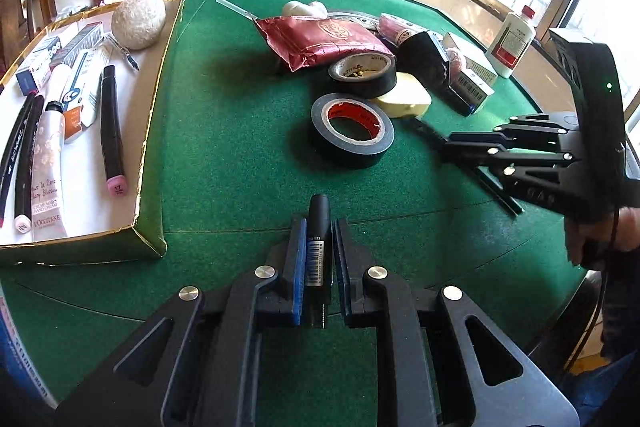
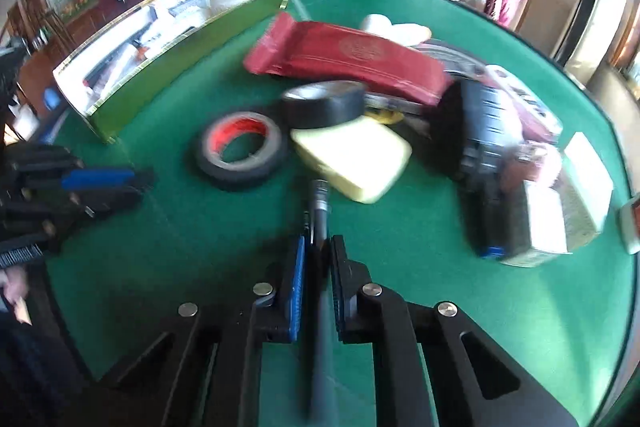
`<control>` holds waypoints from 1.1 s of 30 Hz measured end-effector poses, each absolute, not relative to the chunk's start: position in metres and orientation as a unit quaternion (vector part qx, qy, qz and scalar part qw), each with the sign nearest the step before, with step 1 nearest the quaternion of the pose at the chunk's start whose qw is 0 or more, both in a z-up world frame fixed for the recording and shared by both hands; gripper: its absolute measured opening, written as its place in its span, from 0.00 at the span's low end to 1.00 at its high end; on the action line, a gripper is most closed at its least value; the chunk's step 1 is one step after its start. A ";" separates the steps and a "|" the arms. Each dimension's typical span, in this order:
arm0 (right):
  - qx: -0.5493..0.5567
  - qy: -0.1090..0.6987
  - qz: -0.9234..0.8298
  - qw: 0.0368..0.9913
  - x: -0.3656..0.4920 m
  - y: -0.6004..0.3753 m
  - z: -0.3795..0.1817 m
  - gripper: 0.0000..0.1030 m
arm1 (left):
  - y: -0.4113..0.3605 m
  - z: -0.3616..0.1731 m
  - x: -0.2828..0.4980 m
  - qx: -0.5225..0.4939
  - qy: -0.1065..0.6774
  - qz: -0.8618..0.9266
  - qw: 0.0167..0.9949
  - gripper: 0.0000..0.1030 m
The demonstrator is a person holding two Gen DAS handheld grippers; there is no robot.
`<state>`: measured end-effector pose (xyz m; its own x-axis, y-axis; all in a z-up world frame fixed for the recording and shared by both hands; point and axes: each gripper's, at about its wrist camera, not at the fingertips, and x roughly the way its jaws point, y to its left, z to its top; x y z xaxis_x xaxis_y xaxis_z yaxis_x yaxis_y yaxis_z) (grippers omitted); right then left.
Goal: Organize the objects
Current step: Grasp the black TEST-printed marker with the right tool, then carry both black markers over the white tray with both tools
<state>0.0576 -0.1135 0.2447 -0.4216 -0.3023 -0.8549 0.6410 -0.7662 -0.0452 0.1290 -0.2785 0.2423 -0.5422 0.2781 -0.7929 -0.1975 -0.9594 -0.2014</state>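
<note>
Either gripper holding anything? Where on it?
Left gripper: black barcoded marker, gripped mid-barrel. Right gripper: slim dark pen, gripped on its shaft.

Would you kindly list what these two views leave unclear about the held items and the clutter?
- Left wrist view: the black tube clamped in the left gripper; its lower end is hidden between the pads, label too small.
- Right wrist view: the dark pen in the right gripper; motion blur hides its type.
- Right wrist view: the boxes at right are smeared, print unreadable.
- Left wrist view: the gold-edged tray; the left edge cuts it off.
</note>
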 end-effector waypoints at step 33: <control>0.421 -0.033 -0.811 0.404 0.093 -0.129 0.264 0.07 | -0.298 0.277 0.148 -0.408 -0.088 0.898 0.138 0.11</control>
<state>0.0930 -0.1288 0.2642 -0.3178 -0.6835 -0.6571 0.6286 -0.6707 0.3937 0.1485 -0.2978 0.2766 -0.6296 0.3201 -0.7079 -0.1765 -0.9463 -0.2709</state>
